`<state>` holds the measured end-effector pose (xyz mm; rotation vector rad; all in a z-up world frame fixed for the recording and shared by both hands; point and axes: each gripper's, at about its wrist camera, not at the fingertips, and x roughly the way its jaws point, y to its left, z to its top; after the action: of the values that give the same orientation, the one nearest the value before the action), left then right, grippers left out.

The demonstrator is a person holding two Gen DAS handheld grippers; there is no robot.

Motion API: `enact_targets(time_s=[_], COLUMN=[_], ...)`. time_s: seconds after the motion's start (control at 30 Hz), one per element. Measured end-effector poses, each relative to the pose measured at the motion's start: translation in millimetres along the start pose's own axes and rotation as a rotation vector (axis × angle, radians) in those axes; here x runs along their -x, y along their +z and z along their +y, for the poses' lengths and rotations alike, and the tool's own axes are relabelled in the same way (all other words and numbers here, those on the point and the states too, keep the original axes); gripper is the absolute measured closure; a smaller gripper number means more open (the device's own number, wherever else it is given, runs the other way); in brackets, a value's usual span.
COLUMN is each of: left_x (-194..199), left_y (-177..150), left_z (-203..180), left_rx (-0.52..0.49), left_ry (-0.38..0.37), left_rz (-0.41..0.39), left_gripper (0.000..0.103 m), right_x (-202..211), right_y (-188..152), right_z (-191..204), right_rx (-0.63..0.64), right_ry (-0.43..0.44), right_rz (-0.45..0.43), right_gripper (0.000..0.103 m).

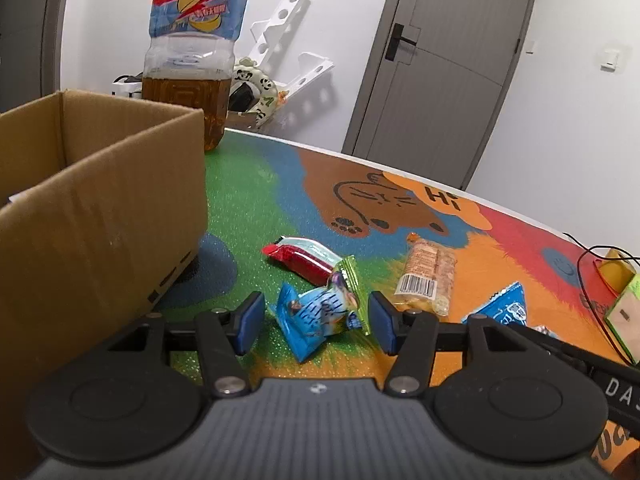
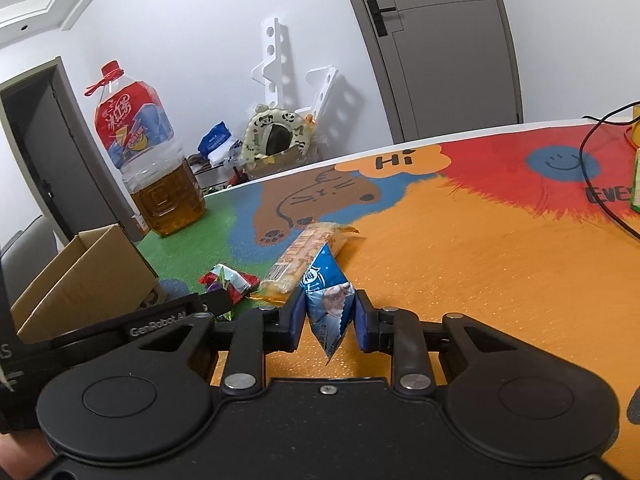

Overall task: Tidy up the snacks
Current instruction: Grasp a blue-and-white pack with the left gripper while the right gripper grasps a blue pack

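My left gripper [image 1: 316, 322] is open, its jaws on either side of a blue snack packet [image 1: 310, 320] that lies on the mat with a green-edged packet [image 1: 352, 284] against it. A red packet [image 1: 300, 258] and a clear cracker pack [image 1: 428, 276] lie just beyond. An open cardboard box [image 1: 92, 216] stands at the left. My right gripper [image 2: 329, 316] is shut on a blue triangular packet [image 2: 326, 292], held just above the table. The cracker pack [image 2: 304, 260], red packet [image 2: 228, 280] and box [image 2: 80, 276] show to its left.
A big iced tea bottle [image 1: 192, 52] stands behind the box. The colourful mat [image 2: 460, 240] covers the table. A black cable [image 2: 600, 184] and a green and yellow box [image 1: 624, 312] lie at the right. A white rack and clutter stand by the wall beyond the table.
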<state>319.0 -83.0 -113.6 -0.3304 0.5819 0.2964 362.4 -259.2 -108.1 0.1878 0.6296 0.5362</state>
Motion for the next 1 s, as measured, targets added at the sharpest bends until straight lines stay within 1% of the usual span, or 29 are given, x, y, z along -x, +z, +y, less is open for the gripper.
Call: enact_targets(time_s=[0.07, 0.13, 0.17, 0.27, 0.37, 0.5, 0.53, 0.6, 0.7, 0.77, 0.83, 1.0], left_x=[-4.5, -5.3, -5.4, -1.6, 4.4, 19.4, 23.4, 32.1, 47.0, 53.7, 61.6, 80.4], left_y=[-1.0, -1.7, -2.0, -3.2, -4.6, -5.5, -5.2, -4.6, -3.6, -2.8, -1.1, 7.2], left_z=[-0.6, -2.2, -2.3, -4.1, -4.4, -4.7, -4.6, -3.7, -4.6, -3.9, -1.4, 4.9], left_rx=[0.003, -0.005, 0.000, -0.012, -0.010, -0.013, -0.012, 0.000, -0.009, 0.000, 0.009, 0.014], left_ry=[-0.014, 0.003, 0.000, -0.004, -0.019, -0.042, -0.051, -0.072, -0.080, -0.089, -0.102, -0.105], left_rz=[0.016, 0.004, 0.002, -0.013, -0.007, -0.025, -0.025, -0.019, -0.044, -0.045, -0.050, -0.087], left_gripper=[0.049, 0.053, 0.057, 0.063, 0.065, 0.067, 0.077, 0.078, 0.078, 0.078, 0.079, 0.079], right_x=[-1.6, -1.4, -1.5, -1.5, -2.2, 2.6, 3.7, 4.9, 8.9, 12.2, 12.9, 20.2], right_y=[-0.2, -0.6, -0.3, -0.5, -0.8, 0.2, 0.3, -0.2, 0.2, -0.2, -0.5, 0.8], right_z=[0.0, -0.2, 0.2, 0.2, 1.6, 2.8, 2.6, 4.4, 9.5, 13.5, 13.7, 18.8], right_rx=[-0.003, -0.004, -0.005, -0.006, -0.005, -0.008, -0.007, 0.001, 0.017, 0.031, 0.022, 0.003], right_ry=[-0.005, -0.010, -0.012, -0.016, -0.017, -0.007, -0.005, -0.004, 0.002, 0.014, 0.015, 0.034], right_rz=[0.006, 0.008, 0.008, 0.008, 0.006, -0.015, -0.019, -0.020, -0.034, -0.051, -0.049, -0.062], right_gripper=[0.076, 0.076, 0.076, 0.076, 0.076, 0.076, 0.076, 0.076, 0.076, 0.076, 0.076, 0.076])
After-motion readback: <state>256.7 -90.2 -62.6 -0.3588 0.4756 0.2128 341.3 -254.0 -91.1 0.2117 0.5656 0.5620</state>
